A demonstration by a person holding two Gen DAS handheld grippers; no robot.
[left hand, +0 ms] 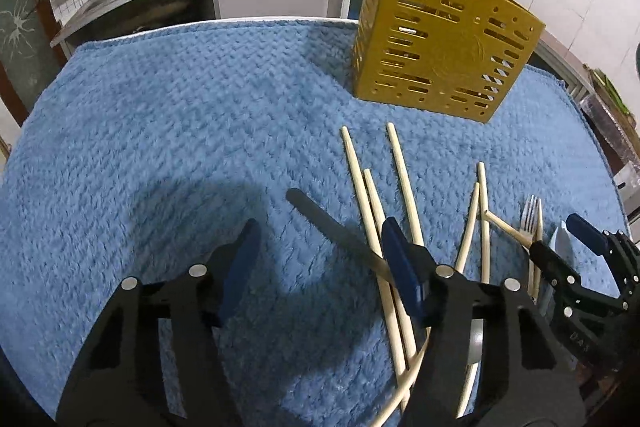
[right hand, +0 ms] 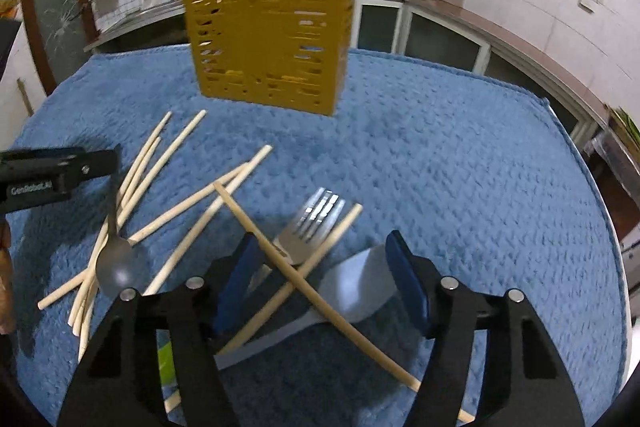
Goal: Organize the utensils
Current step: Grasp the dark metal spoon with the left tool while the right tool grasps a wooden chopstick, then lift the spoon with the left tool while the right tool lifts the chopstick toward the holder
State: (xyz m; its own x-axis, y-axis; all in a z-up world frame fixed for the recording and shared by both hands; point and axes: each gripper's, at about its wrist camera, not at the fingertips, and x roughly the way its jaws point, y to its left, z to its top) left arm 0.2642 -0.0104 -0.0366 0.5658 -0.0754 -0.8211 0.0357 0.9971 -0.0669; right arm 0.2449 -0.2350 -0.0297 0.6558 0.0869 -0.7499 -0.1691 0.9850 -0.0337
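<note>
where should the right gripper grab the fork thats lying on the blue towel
Grip the fork across its neck just below the tines, coming from above. It lies flat on the blue towel, and two crossed chopsticks cover its handle, so the head end is the exposed part. The right gripper hangs open over it.

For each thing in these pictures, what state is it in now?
Left gripper: jaws open, empty.
Right gripper: jaws open, empty.
Yellow holder: upright on the blue towel.
Chopsticks: scattered, some crossed.
Fork: lying under two chopsticks.
Spoon: lying on chopsticks.
</note>
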